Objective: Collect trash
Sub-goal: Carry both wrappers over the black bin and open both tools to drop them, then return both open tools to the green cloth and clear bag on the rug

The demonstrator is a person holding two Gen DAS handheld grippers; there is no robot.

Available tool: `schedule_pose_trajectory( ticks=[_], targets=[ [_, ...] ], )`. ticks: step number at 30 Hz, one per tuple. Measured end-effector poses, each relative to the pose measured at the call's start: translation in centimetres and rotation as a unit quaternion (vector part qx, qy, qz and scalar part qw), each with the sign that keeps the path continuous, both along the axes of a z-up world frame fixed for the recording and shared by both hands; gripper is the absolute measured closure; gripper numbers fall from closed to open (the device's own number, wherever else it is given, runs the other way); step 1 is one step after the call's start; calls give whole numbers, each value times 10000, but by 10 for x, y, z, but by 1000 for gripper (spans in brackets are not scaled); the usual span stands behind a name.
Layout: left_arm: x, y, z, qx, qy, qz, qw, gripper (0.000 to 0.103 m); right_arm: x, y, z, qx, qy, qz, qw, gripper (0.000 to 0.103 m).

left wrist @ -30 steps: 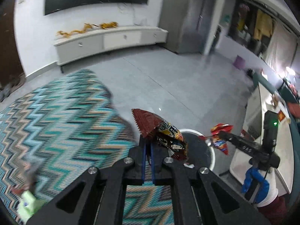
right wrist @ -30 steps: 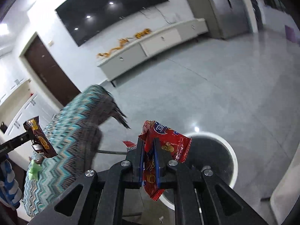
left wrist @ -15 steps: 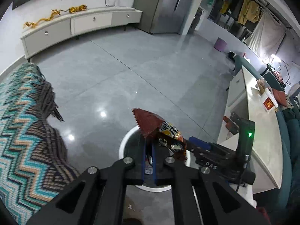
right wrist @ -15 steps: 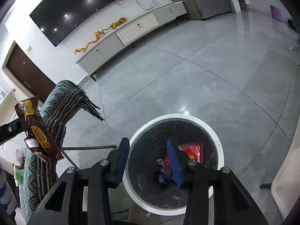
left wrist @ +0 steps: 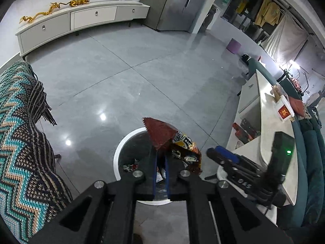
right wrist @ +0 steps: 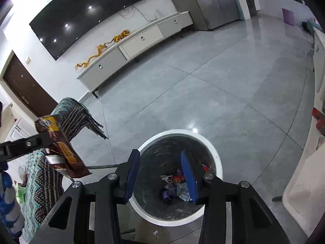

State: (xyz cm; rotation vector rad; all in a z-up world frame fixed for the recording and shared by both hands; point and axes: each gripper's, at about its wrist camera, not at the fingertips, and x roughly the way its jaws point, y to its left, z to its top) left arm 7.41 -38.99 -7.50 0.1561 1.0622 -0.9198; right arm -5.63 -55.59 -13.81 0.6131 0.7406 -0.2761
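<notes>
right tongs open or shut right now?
Open. In the right wrist view the right tongs stand with blue pads wide apart and nothing between them, above the trash bin, where wrappers lie.

Floor (left wrist: 142, 77): grey glossy tiles.
Wall screen (right wrist: 87, 14): large, dark, above the sideboard.
Sideboard (left wrist: 81, 18): long, white, with drawers; golden dragon figure (left wrist: 54, 7) on top.
Blanket (left wrist: 22, 142): zigzag knit, teal, tan and dark, fringed.
Door (right wrist: 26, 89): dark brown.
Purple stool (left wrist: 233, 45): on the far floor.
</notes>
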Motion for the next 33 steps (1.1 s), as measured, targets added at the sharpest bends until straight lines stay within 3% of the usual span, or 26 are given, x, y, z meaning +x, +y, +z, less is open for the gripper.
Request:
schedule_pose_trajectory(
  ticks=[3, 5, 6, 12, 18, 27, 33],
  targets=[
    [-1, -2, 0, -10, 16, 35, 10000, 83, -12, -2, 13, -87, -78, -119, 9999, 63],
    [-1, -2, 0, -70, -8, 125, 9999, 44, -21, -4, 23, -156, -150, -181, 9996, 63],
    [-2, -2, 1, -103, -50, 178, 9998, 42, -26, -4, 28, -192, -190, -209, 9994, 63],
    [-3, -9, -2, -86, -67, 161, 9998, 42, -41, -4, 51, -374, -347, -293, 9983, 61],
    [-10, -8, 4, 42, -404, 175, 9990, 42, -39, 1, 55, -385, -389, -218, 9983, 61],
    [-17, 28, 30, -207, -637, 301, 9973, 42, -33, 18, 69, -451, -494, -35, 9978, 61],
    [-19, 64, 46, -85, -723, 335, 9968, 42, -29, 41, 86, -581, -609, 158, 9963, 60]
  ],
)
